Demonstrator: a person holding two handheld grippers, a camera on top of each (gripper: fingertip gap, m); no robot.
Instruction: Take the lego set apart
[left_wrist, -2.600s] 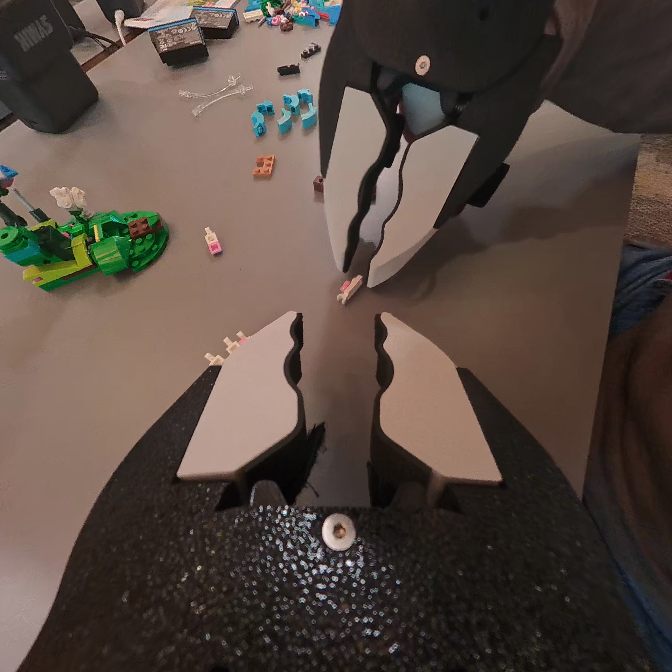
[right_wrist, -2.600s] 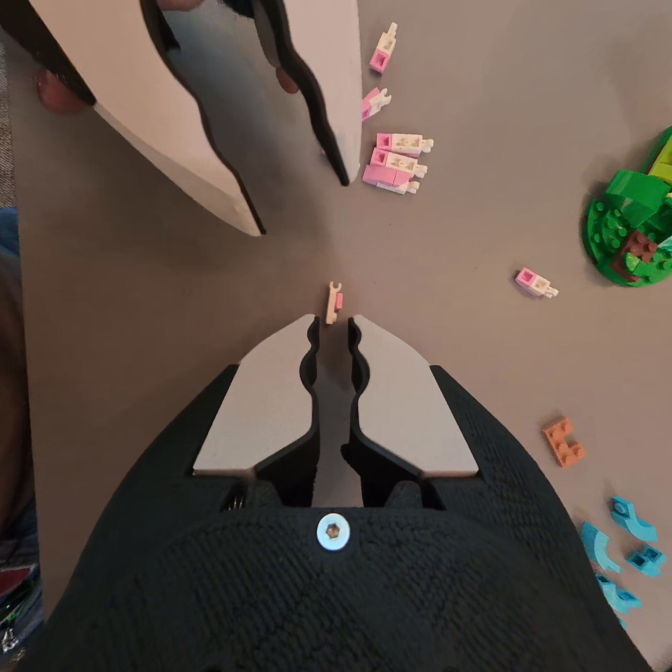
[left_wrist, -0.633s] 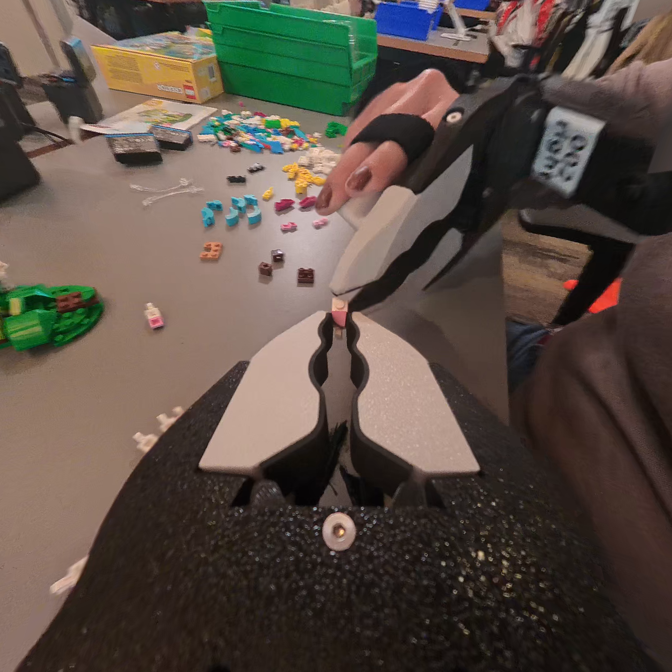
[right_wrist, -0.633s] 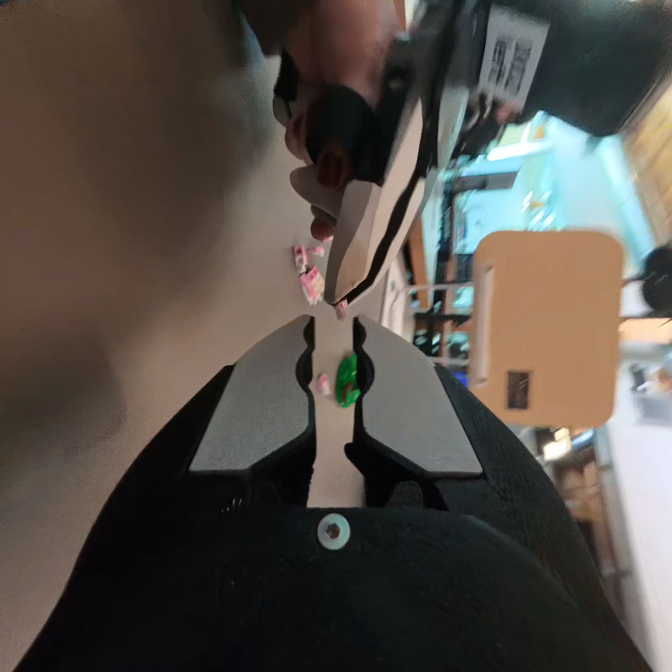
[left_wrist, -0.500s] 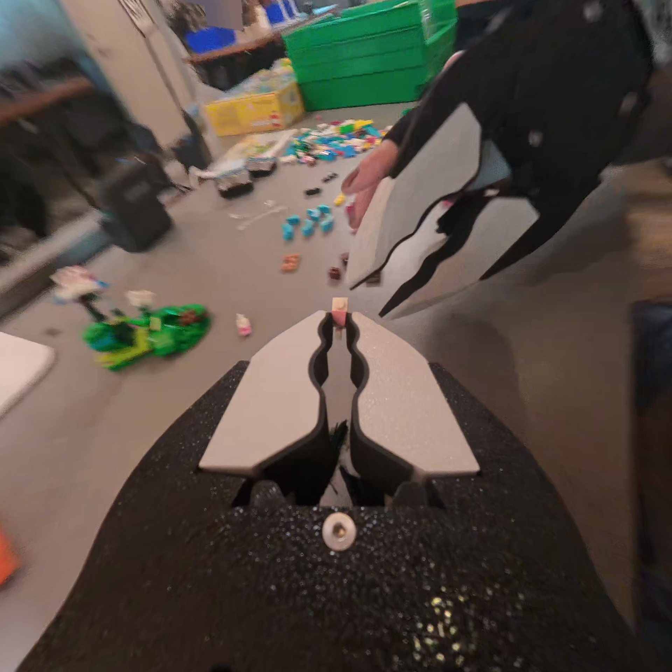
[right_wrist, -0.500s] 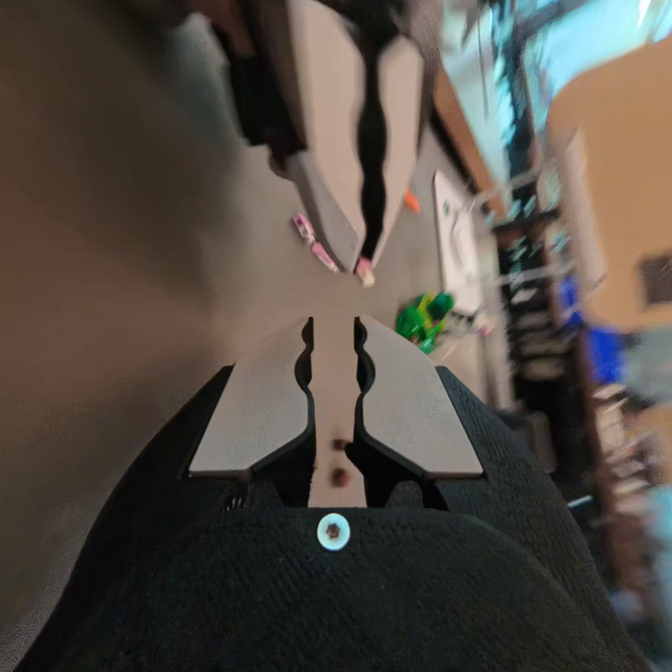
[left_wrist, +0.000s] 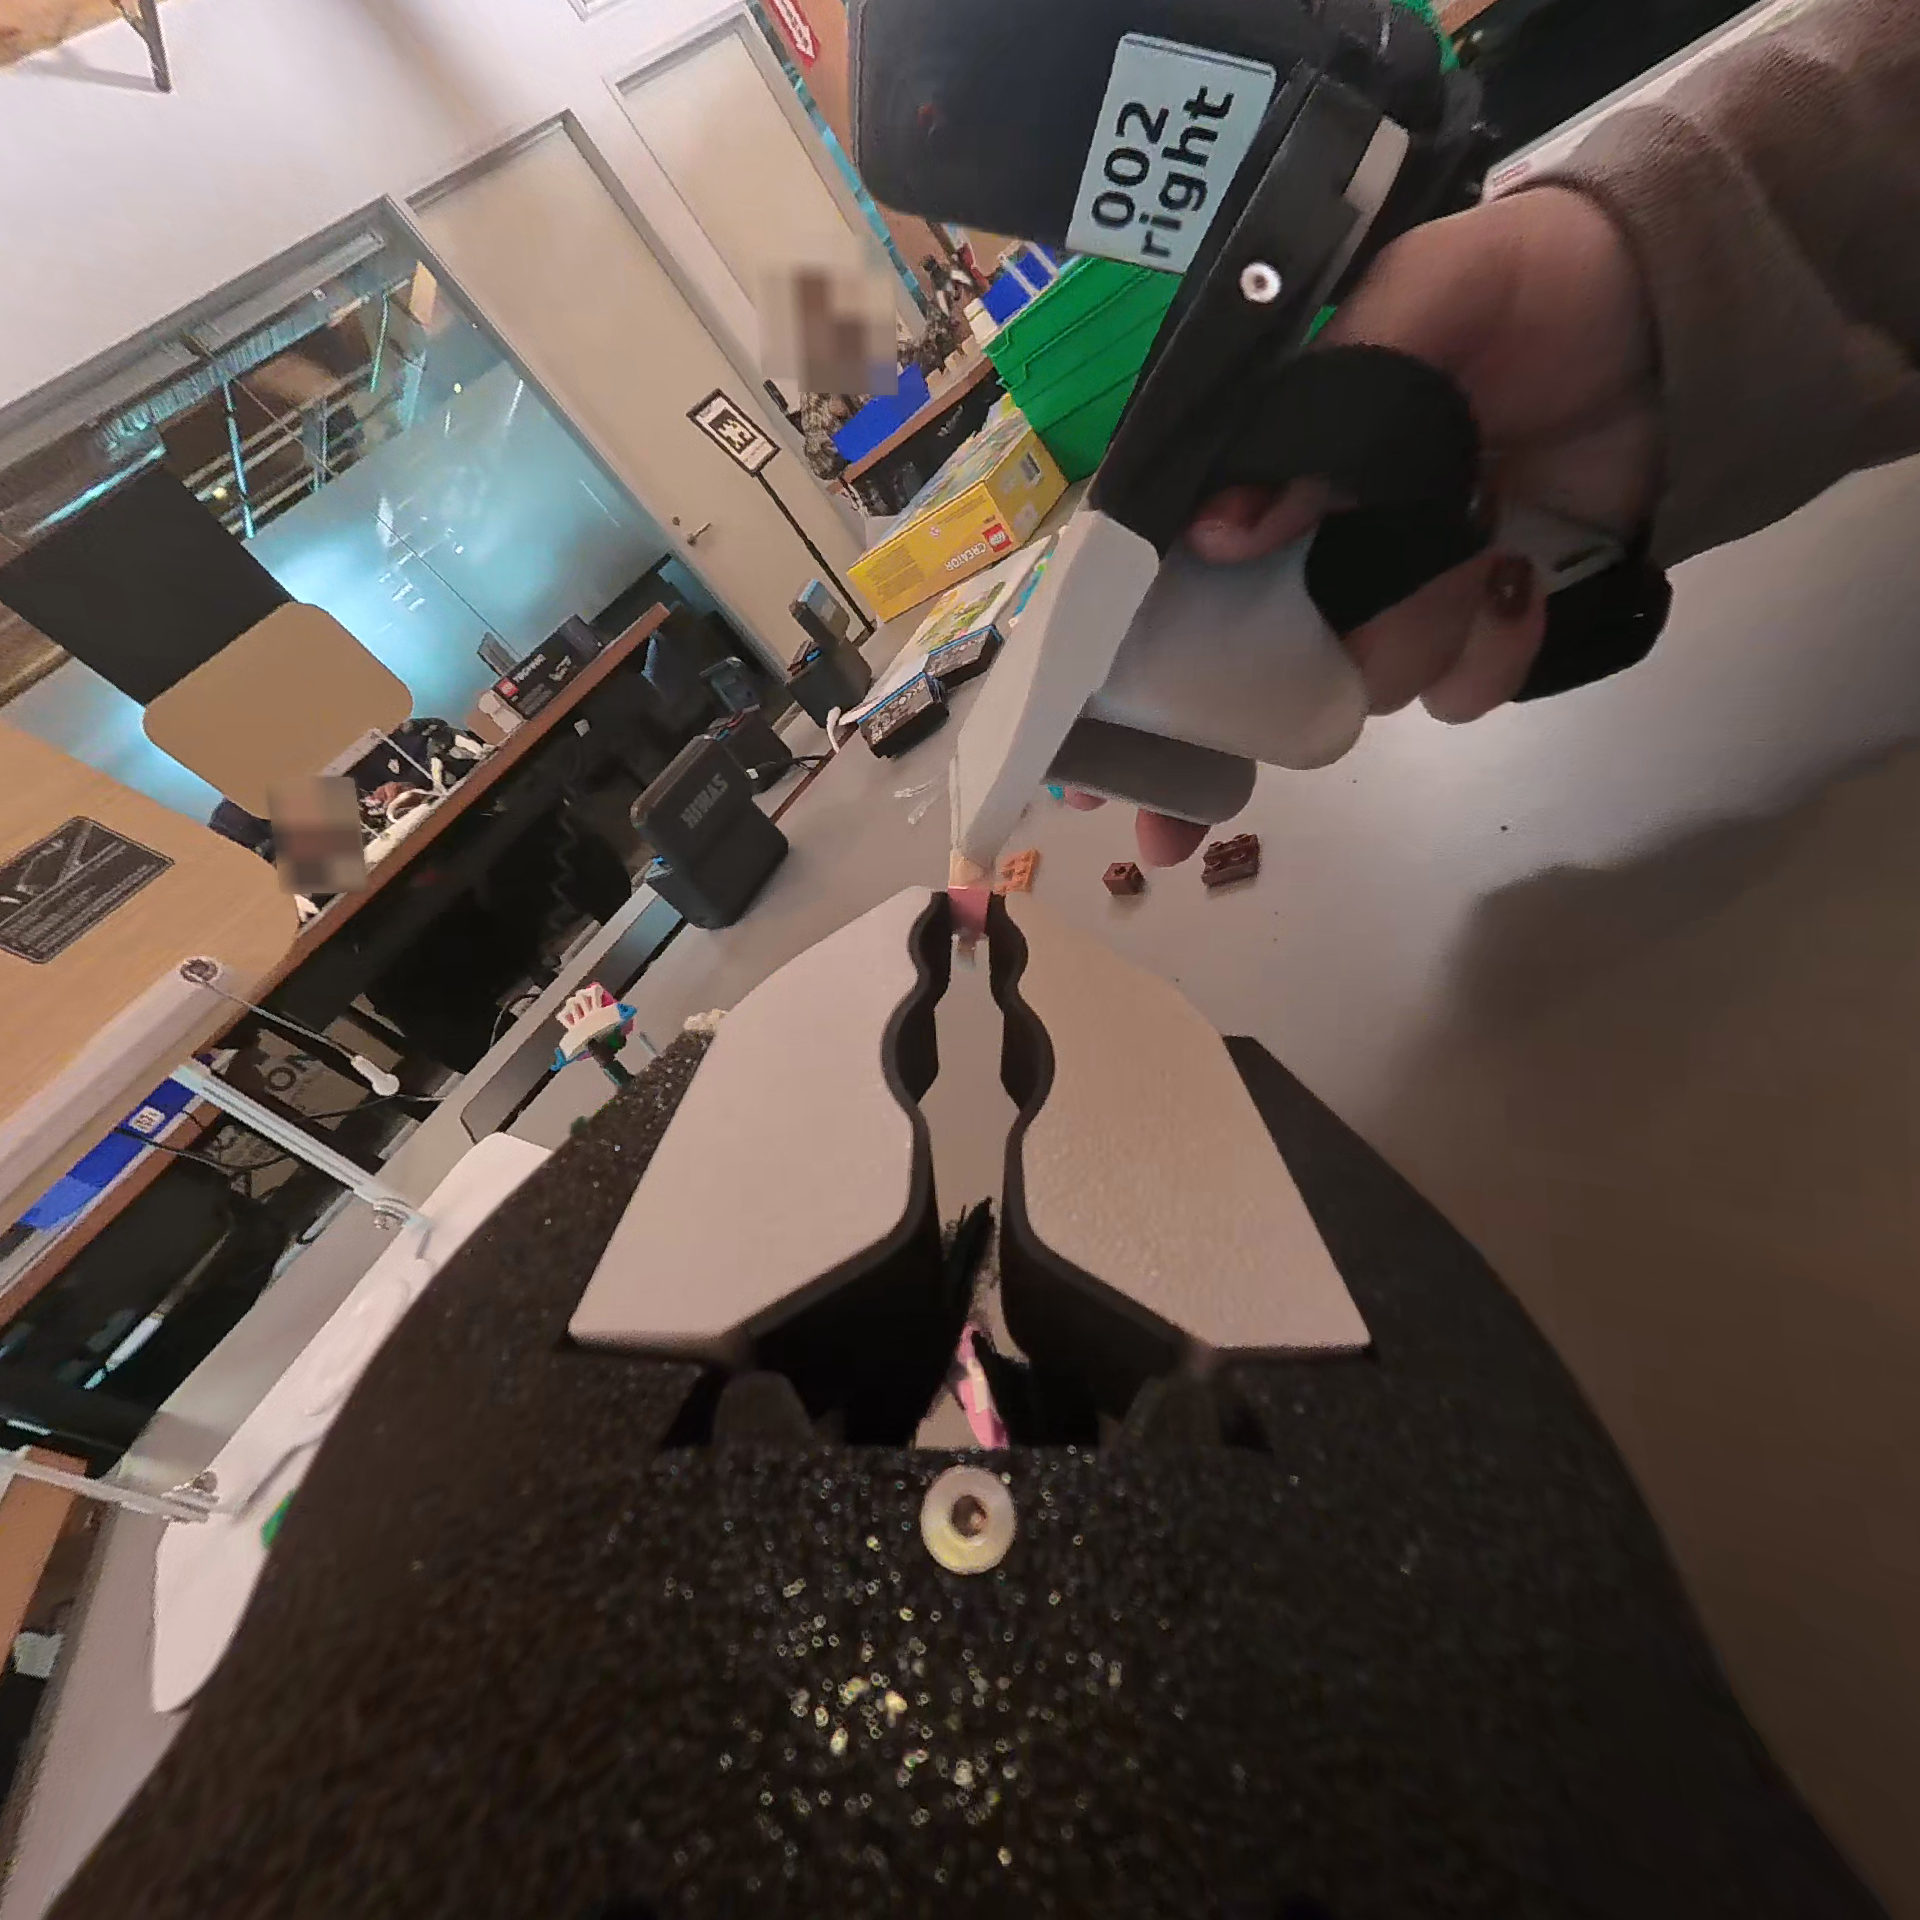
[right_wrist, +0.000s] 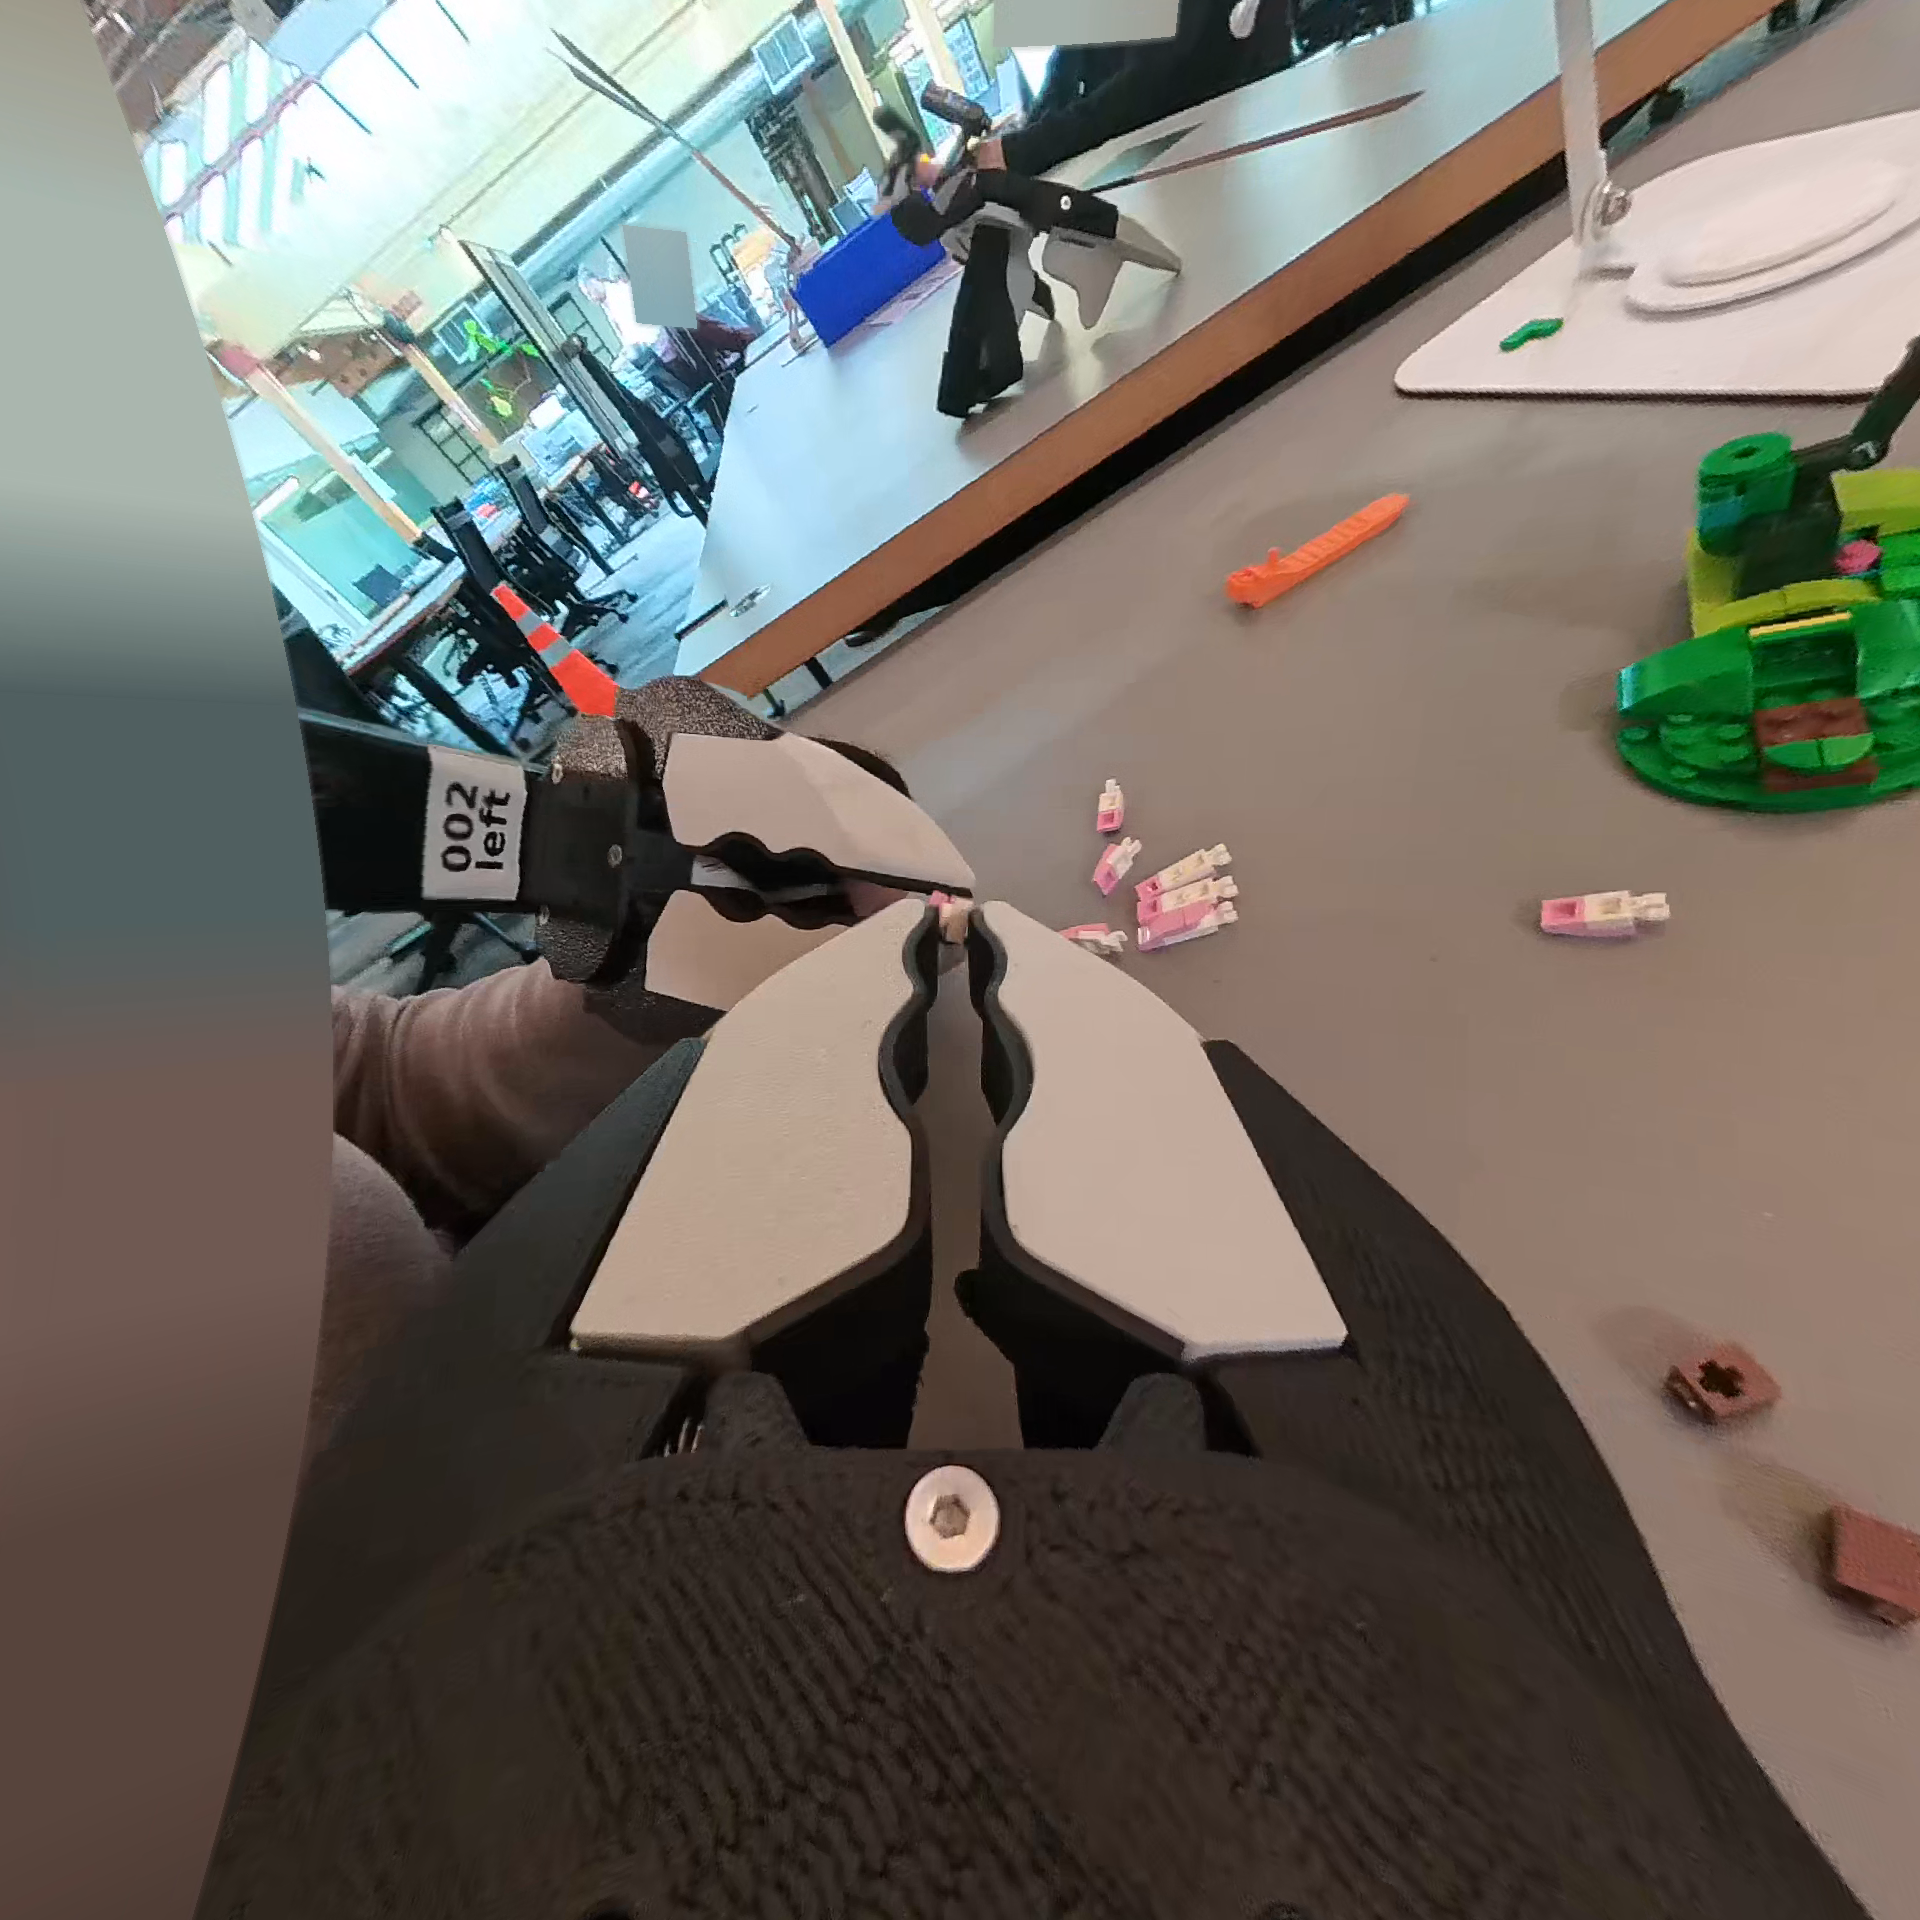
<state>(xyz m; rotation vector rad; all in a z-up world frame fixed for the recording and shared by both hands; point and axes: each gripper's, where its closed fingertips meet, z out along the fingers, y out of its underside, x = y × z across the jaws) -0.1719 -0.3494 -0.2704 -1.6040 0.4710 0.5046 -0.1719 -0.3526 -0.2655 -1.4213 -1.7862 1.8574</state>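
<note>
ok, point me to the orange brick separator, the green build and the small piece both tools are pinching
orange brick separator (right_wrist: 1317, 548), right wrist view, middle of its long handle.
green build (right_wrist: 1787, 717), right wrist view, rounded green base.
small piece (right_wrist: 951, 916), right wrist view, pale end showing between the right tool's tips.

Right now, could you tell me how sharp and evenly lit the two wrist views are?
Left wrist view: the small pink piece at the fingertips is sharp, and a broad shadow darkens the table on the right. Right wrist view: a smeared band fills the left edge, and the brown bricks are blurred.

Grey table (right_wrist: 1351, 1039) w/ white pad (right_wrist: 1662, 312) at far edge; black speaker (left_wrist: 712, 831), yellow box (left_wrist: 956, 530), green bins (left_wrist: 1070, 364) behind
</note>
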